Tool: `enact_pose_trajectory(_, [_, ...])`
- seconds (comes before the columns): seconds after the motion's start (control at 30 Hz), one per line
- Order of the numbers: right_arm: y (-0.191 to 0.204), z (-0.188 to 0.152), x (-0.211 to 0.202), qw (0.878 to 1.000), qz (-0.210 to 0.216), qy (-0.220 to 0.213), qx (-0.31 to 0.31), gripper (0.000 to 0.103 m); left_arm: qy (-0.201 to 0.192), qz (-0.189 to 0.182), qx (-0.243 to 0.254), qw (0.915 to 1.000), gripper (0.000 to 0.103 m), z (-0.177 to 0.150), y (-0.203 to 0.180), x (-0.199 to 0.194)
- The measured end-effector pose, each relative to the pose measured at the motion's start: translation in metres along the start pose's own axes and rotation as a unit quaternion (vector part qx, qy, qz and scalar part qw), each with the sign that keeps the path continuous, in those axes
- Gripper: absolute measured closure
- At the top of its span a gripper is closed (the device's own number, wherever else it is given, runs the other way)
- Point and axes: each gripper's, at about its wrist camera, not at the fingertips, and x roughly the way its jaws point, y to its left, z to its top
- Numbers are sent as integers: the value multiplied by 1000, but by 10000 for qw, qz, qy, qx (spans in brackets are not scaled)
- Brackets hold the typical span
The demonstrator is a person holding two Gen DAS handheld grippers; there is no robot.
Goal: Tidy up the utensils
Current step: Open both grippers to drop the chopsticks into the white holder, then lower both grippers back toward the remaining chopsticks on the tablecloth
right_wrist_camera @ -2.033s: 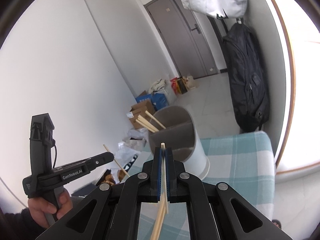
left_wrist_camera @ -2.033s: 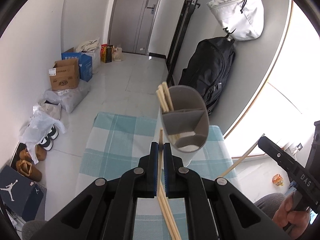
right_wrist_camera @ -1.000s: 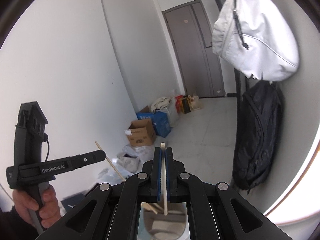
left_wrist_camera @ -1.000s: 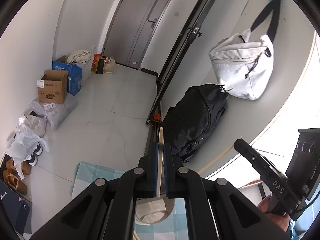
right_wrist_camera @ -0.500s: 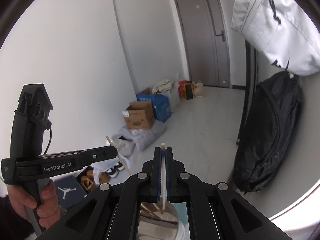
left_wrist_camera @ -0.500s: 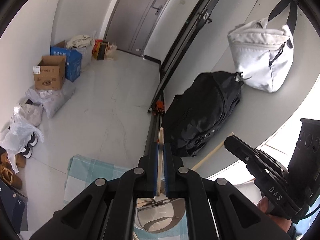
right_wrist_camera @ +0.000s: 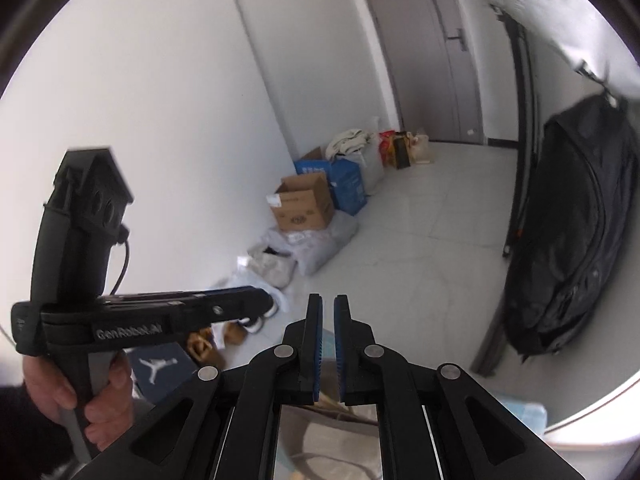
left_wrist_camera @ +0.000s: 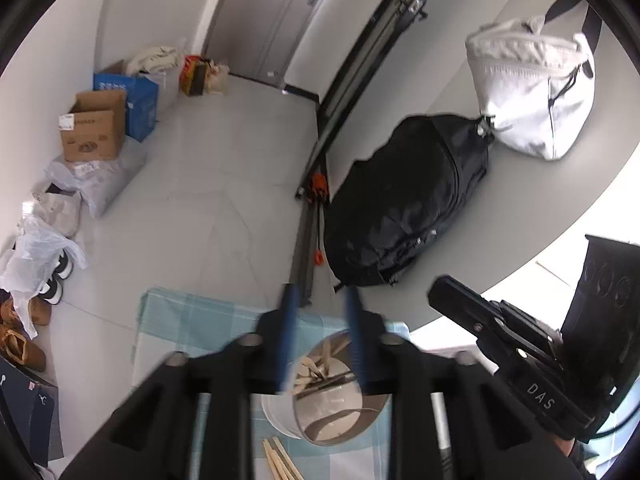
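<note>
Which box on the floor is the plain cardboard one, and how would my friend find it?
Look along the white wall toward the grey door, where clutter lines the tiled floor. The brown cardboard box stands there with its top flaps open. Its neighbour just behind is a bright blue box; below it lie pale plastic bags.

both wrist views look steeply down past their tools, sharing the cardboard box and black backpack

Both claws tilt downward with jaws opening and empty, the left claw wider than the right claw.
</note>
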Motion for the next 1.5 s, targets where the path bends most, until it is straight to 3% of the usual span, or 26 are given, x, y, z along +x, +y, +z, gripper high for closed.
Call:
enact_pose_trajectory(0.07, [-6,-4,-7,9997,53,-57,220,90,-149,22,-70,9999,55,0,3,-7])
enact_pose_trajectory(0.4, [-14,-21,-35,9962,88,-331,801,70,-164,375,-349,9986,48,-10,13,-15])
enact_pose_trajectory(0.57, [-4,-30,-45,9956,44,-431,828,59,-244,550,-105,9981,45,-21,2,-24])
enact_pose_trajectory(0.63, [-2,-34,-50,9949,-22,-493,882,40,-332,653,-39,9973,45,-25,-1,-30])
enact_pose_trajectory(0.7, [-1,-40,-57,9938,-99,-597,928,29,-408,693,15,9968,45,-29,-2,-35])
enact_pose_trajectory(0.8, [3,-50,-65,9928,-149,-694,964,26,-515,793,174,9954,44,-37,-8,-41])
enact_pose_trajectory(0.93, [4,-65,-73,9910,-209,-743,1098,15,-538,863,260,9945,44,-47,-11,-43])
enact_pose_trajectory(1.2, [8,-96,-89,9892,-251,-844,1175,9,-700,1076,625,9897,44,-76,-24,-46])
enact_pose_trajectory(1.3, [10,-109,-94,9881,-276,-918,1201,4,-722,1115,699,9887,33,-87,-26,-46])
enact_pose_trajectory(1.5, [5,-133,-89,9871,-330,-786,1359,2,-722,1177,753,9876,30,-105,-20,-42])
